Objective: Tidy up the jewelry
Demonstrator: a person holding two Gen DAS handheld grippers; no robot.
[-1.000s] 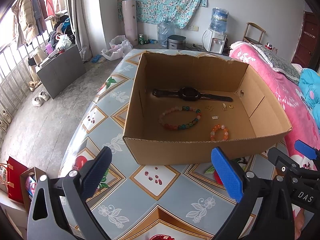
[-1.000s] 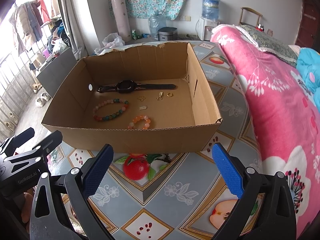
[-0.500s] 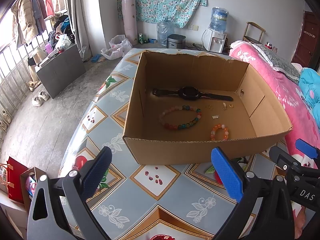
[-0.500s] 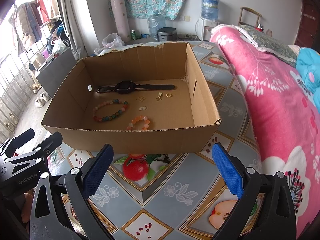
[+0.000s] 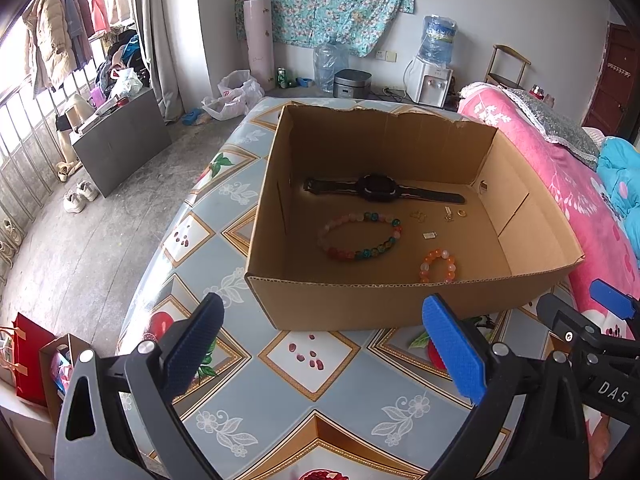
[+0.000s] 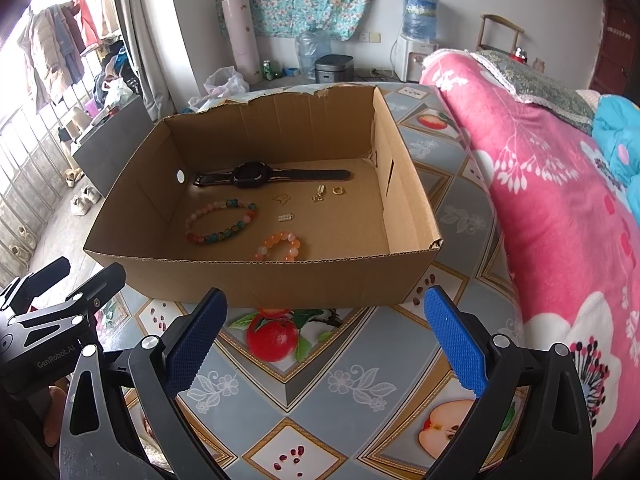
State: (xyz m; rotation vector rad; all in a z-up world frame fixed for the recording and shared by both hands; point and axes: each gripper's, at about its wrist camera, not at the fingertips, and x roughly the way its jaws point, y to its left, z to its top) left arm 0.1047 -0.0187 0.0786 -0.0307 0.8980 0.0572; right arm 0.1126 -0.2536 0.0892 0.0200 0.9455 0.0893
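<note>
A water dispenser (image 5: 434, 68) stands by the far wall beside a rice cooker (image 5: 352, 83). A pink blanket (image 6: 560, 208) lies right of the worktop (image 5: 320, 364); coats (image 5: 56, 44) hang left.

The right gripper (image 5: 612, 356) reads "DAS"; the left gripper (image 6: 44, 336) reads "GenRobot.AI".

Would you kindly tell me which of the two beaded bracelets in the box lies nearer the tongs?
The small orange bracelet, just behind the box's near wall; the larger multicoloured bracelet lies farther in.
</note>
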